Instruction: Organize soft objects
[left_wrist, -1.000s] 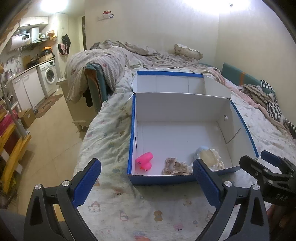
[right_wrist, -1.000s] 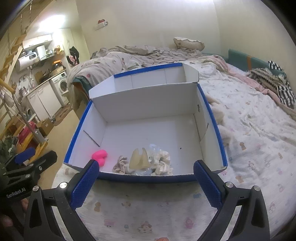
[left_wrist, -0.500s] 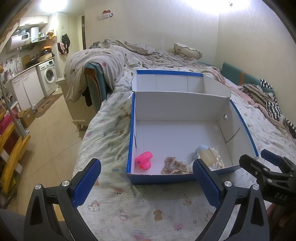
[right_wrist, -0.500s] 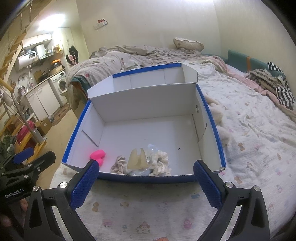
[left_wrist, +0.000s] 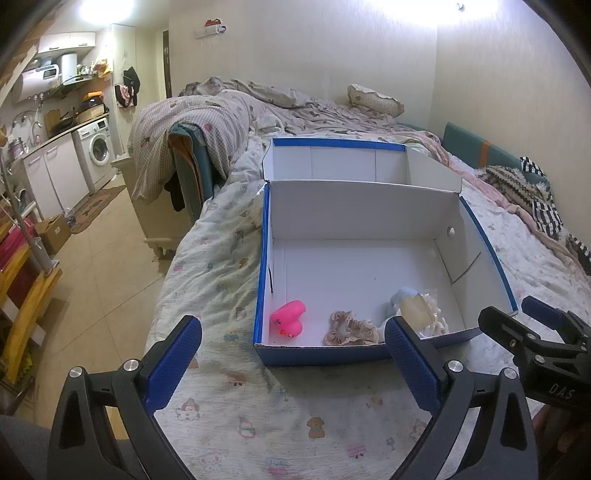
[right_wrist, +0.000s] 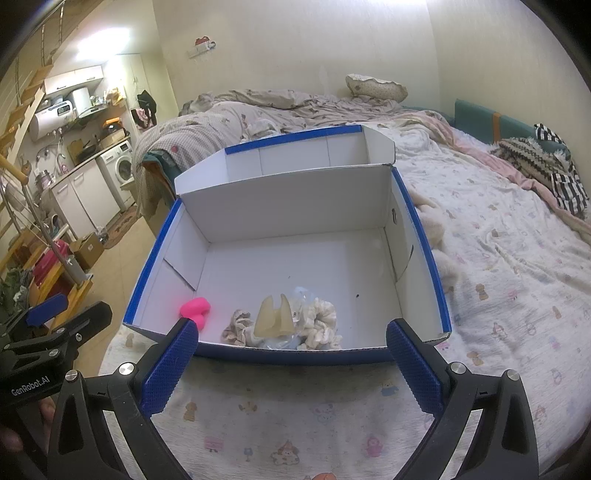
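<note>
Both my left gripper (left_wrist: 293, 363) and right gripper (right_wrist: 291, 363) hang wide open and empty before the box (right_wrist: 284, 352); I'd approach the next soft item low, squeezing gently.

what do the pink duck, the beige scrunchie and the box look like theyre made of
Pink duck: probably soft rubber or vinyl, with a smooth, even, slightly glossy skin. Beige scrunchie: gathered fabric, matte and ruffled into folds. Box: thin cardboard, white inside and blue outside, with visible creases, flaps and a cut slot in its side wall.
</note>
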